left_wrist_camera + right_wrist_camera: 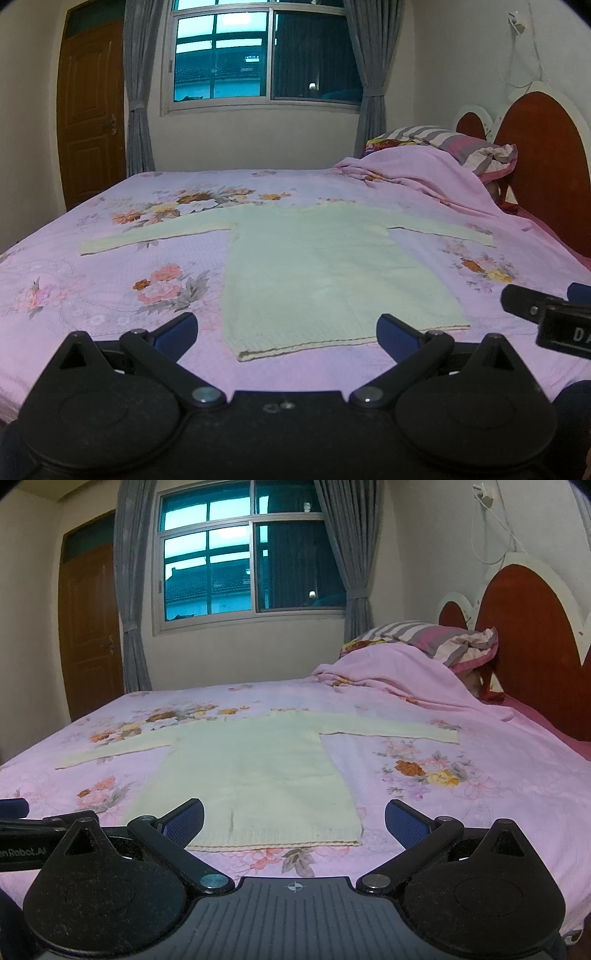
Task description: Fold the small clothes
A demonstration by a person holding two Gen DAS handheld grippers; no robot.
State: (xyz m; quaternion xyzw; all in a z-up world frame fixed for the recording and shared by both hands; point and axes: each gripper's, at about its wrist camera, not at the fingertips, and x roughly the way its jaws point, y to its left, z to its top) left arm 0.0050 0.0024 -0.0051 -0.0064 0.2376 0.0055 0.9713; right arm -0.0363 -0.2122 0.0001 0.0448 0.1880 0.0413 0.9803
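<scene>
Sweater [325, 266] lies flat at twelve o'clock, hem nearest both grippers [286, 334] [293, 821], fingers spread, holding nothing.

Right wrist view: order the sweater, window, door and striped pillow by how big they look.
1. sweater
2. window
3. door
4. striped pillow

The sweater lies nearest the camera, so real sizes are unsure; window and door look close.

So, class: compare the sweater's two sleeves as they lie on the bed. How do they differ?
1. In the right wrist view, the left sleeve slants toward the camera; the right sleeve lies nearly level.
2. The left sleeve covers part of a printed flower cluster; the right sleeve rests mainly on plain pink sheet.
Shared: both pale, flat, fully spread, unfolded.
</scene>
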